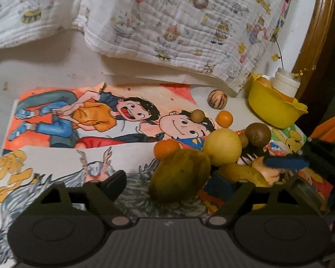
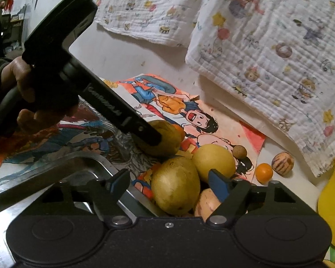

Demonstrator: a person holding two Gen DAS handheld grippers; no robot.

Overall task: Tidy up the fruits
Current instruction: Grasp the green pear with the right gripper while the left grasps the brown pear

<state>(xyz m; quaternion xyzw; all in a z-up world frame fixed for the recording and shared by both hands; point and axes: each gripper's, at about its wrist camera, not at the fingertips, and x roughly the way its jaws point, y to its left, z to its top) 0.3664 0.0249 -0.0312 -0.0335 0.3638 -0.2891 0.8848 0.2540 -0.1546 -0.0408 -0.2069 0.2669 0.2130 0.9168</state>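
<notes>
Several fruits lie in a loose pile on cartoon drawings. In the left wrist view my left gripper (image 1: 167, 183) is open, with a greenish-yellow mango (image 1: 179, 175) between its fingers, untouched on the left side. Behind it sit a round yellow fruit (image 1: 222, 146), a kiwi (image 1: 258, 134), two small oranges (image 1: 166, 148) and a striped melon-like fruit (image 1: 217, 99). A yellow bowl (image 1: 274, 107) holding fruit stands at the right. In the right wrist view my right gripper (image 2: 169, 184) is open around another yellow-green mango (image 2: 175, 184), beside the yellow fruit (image 2: 213, 163).
A patterned white quilt (image 1: 178, 22) covers the back of the table. A white cup (image 1: 287, 81) with a flower stem stands behind the bowl. A metal tray (image 2: 82, 165) lies at the left in the right wrist view, under my left gripper body (image 2: 114, 109).
</notes>
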